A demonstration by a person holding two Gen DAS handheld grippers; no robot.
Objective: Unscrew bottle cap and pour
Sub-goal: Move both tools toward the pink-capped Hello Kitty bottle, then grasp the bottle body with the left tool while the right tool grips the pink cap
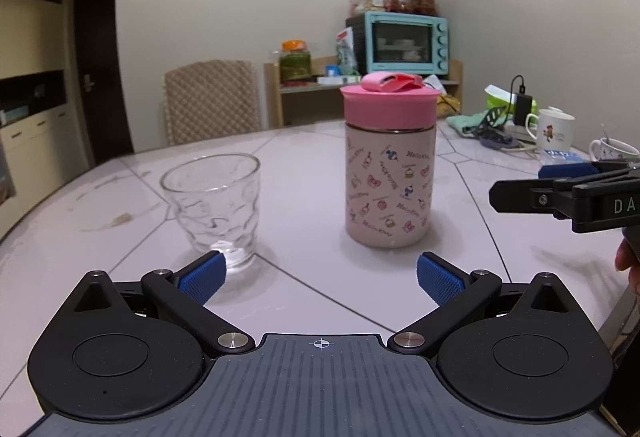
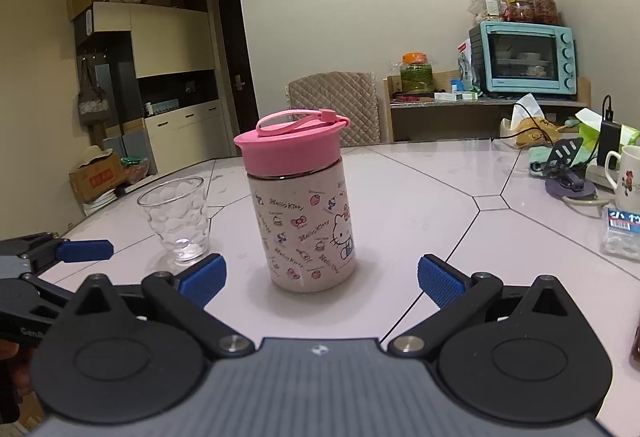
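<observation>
A Hello Kitty bottle (image 1: 389, 185) with a pink screw cap (image 1: 390, 103) stands upright on the table. It also shows in the right wrist view (image 2: 306, 233), with its cap (image 2: 291, 149) on. An empty clear glass (image 1: 216, 205) stands to its left, seen too in the right wrist view (image 2: 178, 219). My left gripper (image 1: 320, 277) is open and empty, short of both. My right gripper (image 2: 322, 277) is open and empty, just in front of the bottle. The right gripper's side (image 1: 568, 197) shows at the left view's right edge; the left gripper's blue pad (image 2: 84, 251) shows at the right view's left edge.
The pale tiled table (image 2: 420, 205) carries mugs (image 1: 554, 131), a charger, cables and a small plastic bottle (image 2: 622, 233) at the right. A padded chair (image 2: 336, 109) and a shelf with a blue toaster oven (image 2: 524, 57) stand behind.
</observation>
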